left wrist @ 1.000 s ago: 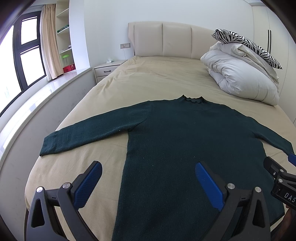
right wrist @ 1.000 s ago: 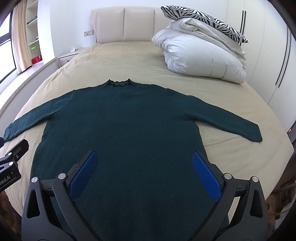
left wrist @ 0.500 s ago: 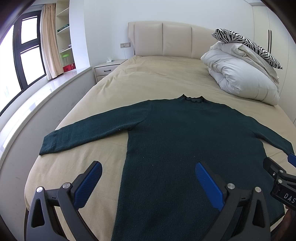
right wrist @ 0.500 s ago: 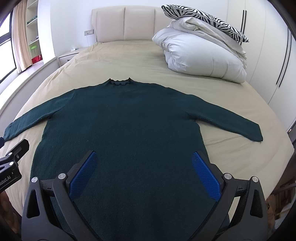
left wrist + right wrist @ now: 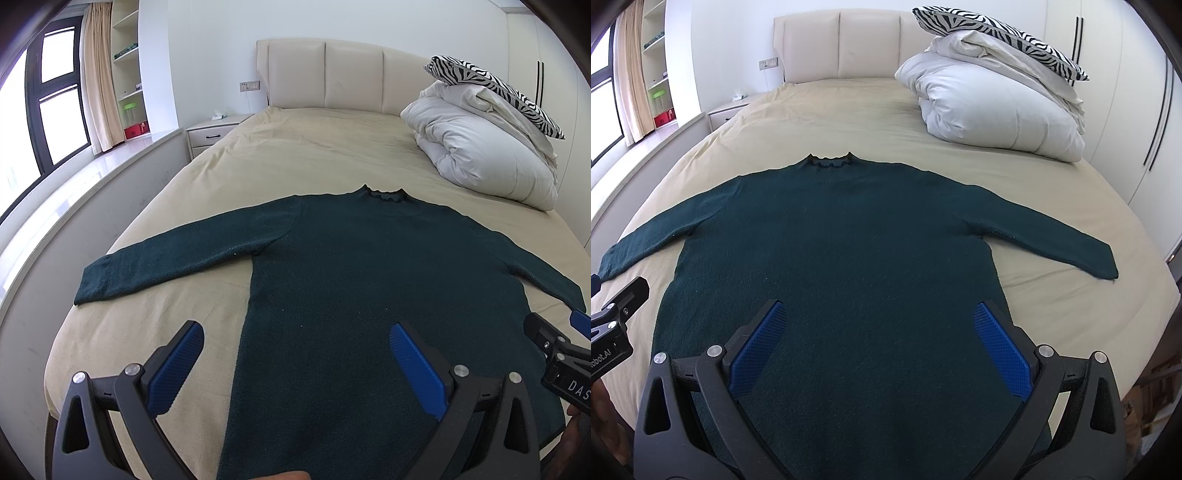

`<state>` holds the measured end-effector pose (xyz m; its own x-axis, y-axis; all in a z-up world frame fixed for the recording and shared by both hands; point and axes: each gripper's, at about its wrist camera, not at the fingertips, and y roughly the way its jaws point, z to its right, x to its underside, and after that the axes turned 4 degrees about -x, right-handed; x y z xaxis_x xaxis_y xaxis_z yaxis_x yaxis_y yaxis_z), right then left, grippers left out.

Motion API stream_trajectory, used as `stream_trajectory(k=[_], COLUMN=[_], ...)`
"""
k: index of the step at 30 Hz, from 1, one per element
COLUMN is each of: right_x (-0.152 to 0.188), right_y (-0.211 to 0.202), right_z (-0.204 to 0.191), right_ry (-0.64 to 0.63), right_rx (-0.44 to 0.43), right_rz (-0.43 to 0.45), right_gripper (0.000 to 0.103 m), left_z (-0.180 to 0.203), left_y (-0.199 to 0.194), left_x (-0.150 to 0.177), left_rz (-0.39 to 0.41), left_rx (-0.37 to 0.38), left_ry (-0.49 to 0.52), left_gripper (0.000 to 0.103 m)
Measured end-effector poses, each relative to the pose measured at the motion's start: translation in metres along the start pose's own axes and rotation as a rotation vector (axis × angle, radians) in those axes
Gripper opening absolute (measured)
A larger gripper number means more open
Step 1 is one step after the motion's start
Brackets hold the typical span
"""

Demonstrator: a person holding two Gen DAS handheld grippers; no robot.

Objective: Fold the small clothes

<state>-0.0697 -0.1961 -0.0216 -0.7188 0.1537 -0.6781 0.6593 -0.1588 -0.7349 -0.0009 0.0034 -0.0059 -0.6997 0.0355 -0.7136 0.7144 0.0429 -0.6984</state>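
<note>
The dark green sweater [image 5: 834, 236] lies flat on the bed [image 5: 871, 110], sleeves spread, cuffs near both side edges. Left gripper [image 5: 295, 365] and right gripper [image 5: 877, 343] hover over the hem, jaws wide apart, empty. Folded duvet [image 5: 993, 107] occupies the far right corner.

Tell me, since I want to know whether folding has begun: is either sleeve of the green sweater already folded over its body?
No: in the right wrist view both sleeves of the sweater lie spread out on the bed.
</note>
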Motion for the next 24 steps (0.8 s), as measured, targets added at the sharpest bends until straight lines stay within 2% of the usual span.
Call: stream_trajectory(k=[4, 7, 10, 12, 14, 17, 19, 22, 24], right_x=[-0.005, -0.008, -0.005, 0.002, 0.015, 0.043, 0.058, 0.073, 0.078], right_y=[0.008, 0.017, 0.035, 0.047, 0.056, 0.072, 0.085, 0.105, 0.116], right_z=[0.031, 0.085, 0.175, 0.24, 0.314, 0.409, 0.452, 0.496, 0.514], right_ry=[0.079, 0.218, 0.447, 0.602, 0.778, 1.031, 1.119, 1.206, 1.24], right_rx=[-0.051, -0.087, -0.143, -0.139, -0.116, -0.098, -0.102, -0.12, -0.141], right_rz=[-0.007, -0.009, -0.006, -0.003, 0.034, 0.071, 0.084, 0.093, 0.118], right_gripper=[0.103, 0.103, 0.103, 0.1, 0.099, 0.091, 0.083, 0.065, 0.061], left_z=[0.001, 0.002, 0.008, 0.013, 0.016, 0.019, 0.024, 0.031, 0.038], left_y=[0.011, 0.022, 0.032, 0.041, 0.052, 0.063, 0.066, 0.068, 0.077], left_x=[0.006, 0.011, 0.012, 0.011, 0.009, 0.006, 0.003, -0.001, -0.006], left_rz=[-0.041, -0.073, -0.108, -0.157, -0.209, -0.245, -0.22, -0.173, -0.23], left_rx=[0.038, 0.077, 0.114, 0.153, 0.224, 0.285, 0.289, 0.286, 0.277], left_ry=[-0.025, -0.051, -0.052, -0.043, -0.071, -0.124, -0.137, -0.144, -0.121], left_gripper=[0.103, 0.103, 0.103, 0.103, 0.103, 0.103, 0.103, 0.103, 0.103])
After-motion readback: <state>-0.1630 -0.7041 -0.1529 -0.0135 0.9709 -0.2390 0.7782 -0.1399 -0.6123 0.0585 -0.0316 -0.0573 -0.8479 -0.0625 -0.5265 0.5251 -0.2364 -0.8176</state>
